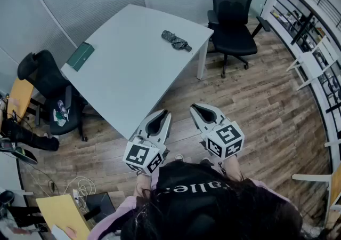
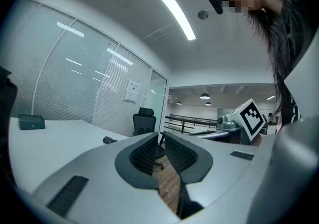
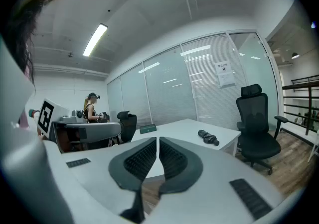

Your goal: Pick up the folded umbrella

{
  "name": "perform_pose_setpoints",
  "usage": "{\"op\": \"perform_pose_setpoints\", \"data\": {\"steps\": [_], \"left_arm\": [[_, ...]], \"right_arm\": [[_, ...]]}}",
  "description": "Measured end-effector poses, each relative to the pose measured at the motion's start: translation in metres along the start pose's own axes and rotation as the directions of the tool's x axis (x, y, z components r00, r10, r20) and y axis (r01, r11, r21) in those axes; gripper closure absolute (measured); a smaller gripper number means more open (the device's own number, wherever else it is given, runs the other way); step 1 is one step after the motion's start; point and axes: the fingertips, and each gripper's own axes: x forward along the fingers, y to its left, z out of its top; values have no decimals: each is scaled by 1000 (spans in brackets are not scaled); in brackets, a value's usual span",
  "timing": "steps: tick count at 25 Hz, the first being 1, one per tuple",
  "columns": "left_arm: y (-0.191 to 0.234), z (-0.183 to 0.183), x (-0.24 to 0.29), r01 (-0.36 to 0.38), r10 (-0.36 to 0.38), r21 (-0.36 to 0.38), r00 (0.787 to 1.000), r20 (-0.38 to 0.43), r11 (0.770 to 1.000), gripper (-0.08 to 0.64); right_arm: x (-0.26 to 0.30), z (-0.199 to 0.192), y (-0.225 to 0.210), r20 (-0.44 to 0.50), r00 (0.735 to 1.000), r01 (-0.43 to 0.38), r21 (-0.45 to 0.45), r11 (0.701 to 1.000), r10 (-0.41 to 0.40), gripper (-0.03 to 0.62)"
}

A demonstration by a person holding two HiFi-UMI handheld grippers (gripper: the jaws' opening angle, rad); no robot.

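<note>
One white table point(image 1: 133, 68), on wood flooring point(image 1: 256, 105), bears a folded umbrella point(image 1: 176, 41).

Umbrella point(image 1: 176, 40): small, dark grey-black, folded into a short crumpled bundle with loose fabric folds, lying flat on its side on the white table point(image 1: 133, 68). It sits alone near the table's far right corner, just in from the edge, close to the black chair point(image 1: 232, 15). In the head view its long axis runs diagonally from upper left to lower right; nothing touches it.
</note>
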Motion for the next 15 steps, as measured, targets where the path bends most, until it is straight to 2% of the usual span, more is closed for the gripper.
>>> {"op": "perform_pose_setpoints", "data": {"steps": [15], "left_arm": [[37, -8, -15, 35, -35, 7, 999, -27, 999, 503]], "right_arm": [[30, -12, 21, -16, 1000, 26, 43, 999, -26, 560]]}}
